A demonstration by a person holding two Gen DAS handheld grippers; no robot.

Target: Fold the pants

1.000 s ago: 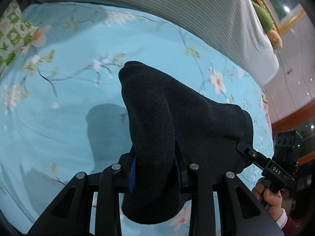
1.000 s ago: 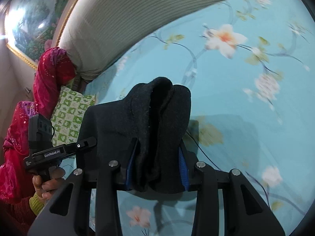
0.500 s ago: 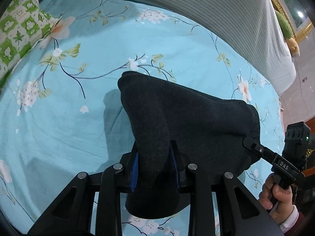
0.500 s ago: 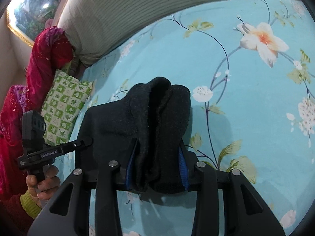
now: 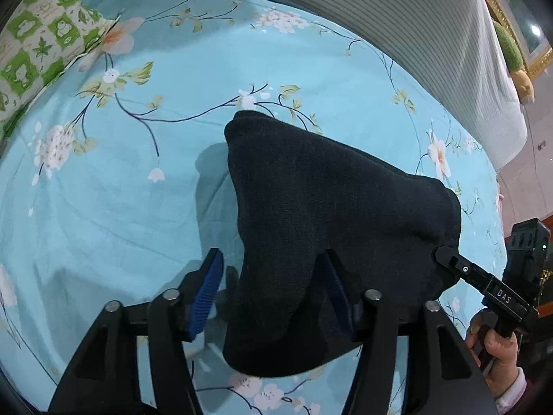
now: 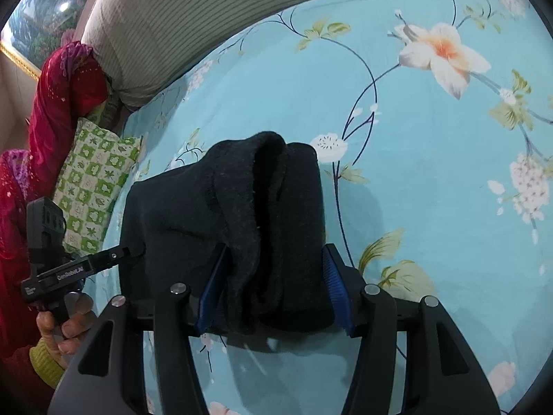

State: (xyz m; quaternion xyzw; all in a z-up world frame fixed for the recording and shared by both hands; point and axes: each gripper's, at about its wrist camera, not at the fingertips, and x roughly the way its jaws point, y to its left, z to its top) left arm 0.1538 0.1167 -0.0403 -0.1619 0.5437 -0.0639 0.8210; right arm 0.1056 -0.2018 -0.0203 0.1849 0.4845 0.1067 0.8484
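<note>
The dark folded pants (image 5: 331,214) lie on the light-blue flowered bedsheet (image 5: 121,190). My left gripper (image 5: 273,276) is open, its blue pads (image 5: 204,294) stand apart on either side of the fabric's left end. My right gripper (image 6: 273,269) has also opened; its blue pads (image 6: 333,283) stand a little off the bunched right end of the pants (image 6: 242,214). In the left wrist view the right gripper (image 5: 449,259) shows at the pants' far end. In the right wrist view the left gripper (image 6: 128,252) shows beside the pants' left edge.
A striped grey bolster (image 5: 397,20) runs along the back of the bed. A green-and-white checked pillow (image 6: 96,186) and red cloth (image 6: 62,103) lie at the left. A plush toy (image 5: 511,58) sits at the far right.
Both grippers have opened and let go of the pants, which have come down onto the sheet. Both moved lower toward the bed.
</note>
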